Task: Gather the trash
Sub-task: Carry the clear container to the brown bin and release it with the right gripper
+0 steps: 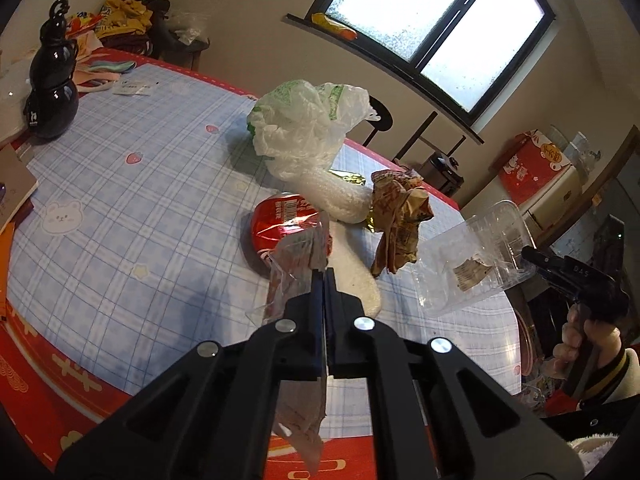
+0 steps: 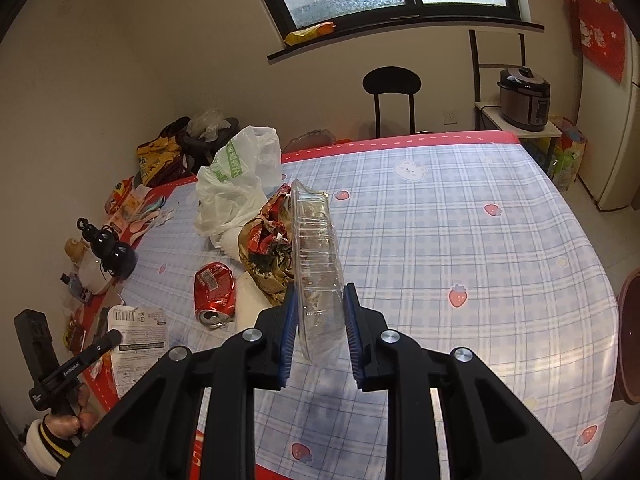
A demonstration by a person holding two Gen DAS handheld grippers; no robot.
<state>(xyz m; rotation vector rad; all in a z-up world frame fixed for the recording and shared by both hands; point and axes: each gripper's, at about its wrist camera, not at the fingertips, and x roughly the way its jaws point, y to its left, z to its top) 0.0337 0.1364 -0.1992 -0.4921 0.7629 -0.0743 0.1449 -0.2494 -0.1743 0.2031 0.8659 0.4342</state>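
Left wrist view: left gripper (image 1: 323, 276) jaws are pressed together on a clear wrapper (image 1: 298, 256), lifted above the crushed can (image 1: 280, 228). Right gripper (image 2: 320, 320) jaws pinch a clear plastic tray (image 2: 316, 248) above the tabletop (image 2: 460, 240). Keep both grips firm while carrying; thin film slips easily.

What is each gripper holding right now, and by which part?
Left gripper: thin plastic wrapper, pinched mid-length. Right gripper: clear plastic container, clamped across its near end.
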